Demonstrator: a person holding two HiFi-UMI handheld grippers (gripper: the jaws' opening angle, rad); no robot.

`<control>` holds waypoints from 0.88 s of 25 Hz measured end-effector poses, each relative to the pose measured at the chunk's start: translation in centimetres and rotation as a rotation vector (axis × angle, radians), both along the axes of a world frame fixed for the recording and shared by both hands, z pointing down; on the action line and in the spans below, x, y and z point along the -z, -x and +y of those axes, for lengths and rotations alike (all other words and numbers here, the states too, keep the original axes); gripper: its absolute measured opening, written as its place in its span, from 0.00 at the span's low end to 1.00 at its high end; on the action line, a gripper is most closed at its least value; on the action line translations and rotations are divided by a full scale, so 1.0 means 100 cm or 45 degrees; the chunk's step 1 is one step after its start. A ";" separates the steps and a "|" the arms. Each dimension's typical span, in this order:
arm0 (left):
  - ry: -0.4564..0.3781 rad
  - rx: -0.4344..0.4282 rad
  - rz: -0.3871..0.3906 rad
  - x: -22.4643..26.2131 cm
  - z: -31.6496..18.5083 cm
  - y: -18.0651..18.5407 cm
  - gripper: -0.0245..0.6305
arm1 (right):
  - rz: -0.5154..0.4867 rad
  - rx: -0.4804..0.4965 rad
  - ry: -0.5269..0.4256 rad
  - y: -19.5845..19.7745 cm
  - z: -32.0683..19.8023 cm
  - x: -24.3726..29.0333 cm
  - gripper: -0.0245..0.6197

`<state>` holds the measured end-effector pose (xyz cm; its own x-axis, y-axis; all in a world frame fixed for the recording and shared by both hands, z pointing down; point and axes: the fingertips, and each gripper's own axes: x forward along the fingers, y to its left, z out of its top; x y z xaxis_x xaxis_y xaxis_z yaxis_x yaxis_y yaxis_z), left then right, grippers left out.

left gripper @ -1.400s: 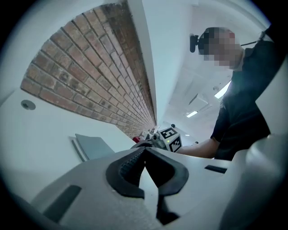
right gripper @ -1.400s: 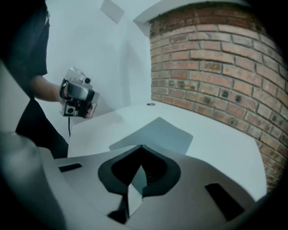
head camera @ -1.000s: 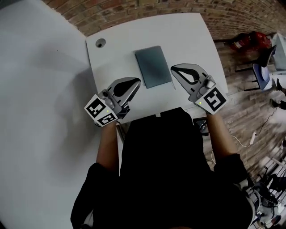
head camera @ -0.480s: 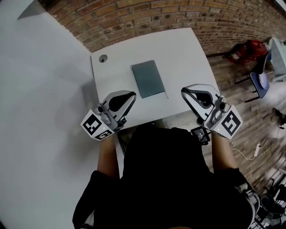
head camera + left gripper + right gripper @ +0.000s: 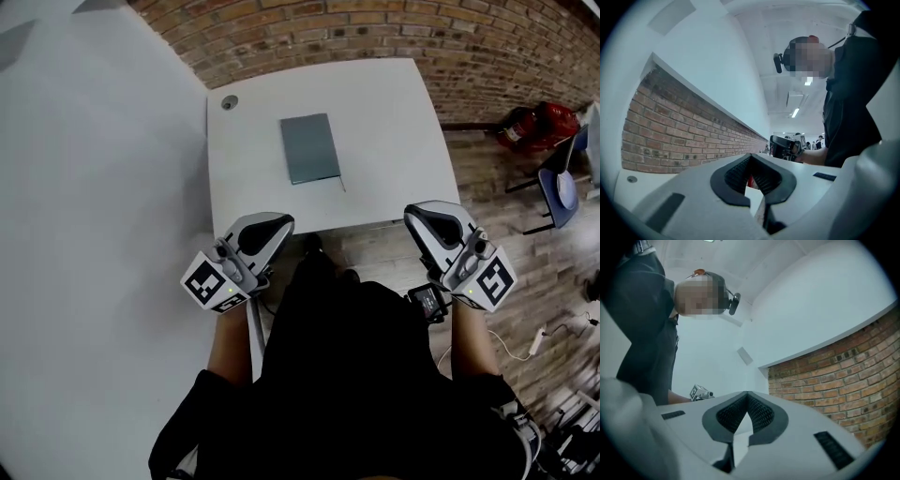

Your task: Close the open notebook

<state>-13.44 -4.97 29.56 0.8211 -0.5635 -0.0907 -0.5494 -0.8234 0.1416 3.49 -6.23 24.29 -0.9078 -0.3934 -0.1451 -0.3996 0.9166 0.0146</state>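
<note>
On the table (image 5: 394,122), the notebook (image 5: 309,148) lies flat, cover down. It looks light, thin and a bit floppy, so pinch a free cover edge. Left gripper (image 5: 279,222) and right gripper (image 5: 418,212) hang near, both closed, empty.

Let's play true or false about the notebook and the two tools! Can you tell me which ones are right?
1. The notebook lies closed on the table. True.
2. The left tool is gripping the notebook. False: its jaws are shut on nothing, and it is by the table's near edge, apart from the notebook.
3. The right tool has its jaws shut, with nothing in them. True.
4. The notebook is bright red. False: it is grey-blue.
5. The wall behind the table shows bricks. True.
</note>
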 end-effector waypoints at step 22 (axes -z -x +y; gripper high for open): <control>-0.045 -0.018 -0.098 0.005 0.141 -0.010 0.06 | -0.015 0.241 0.047 0.029 0.132 -0.025 0.05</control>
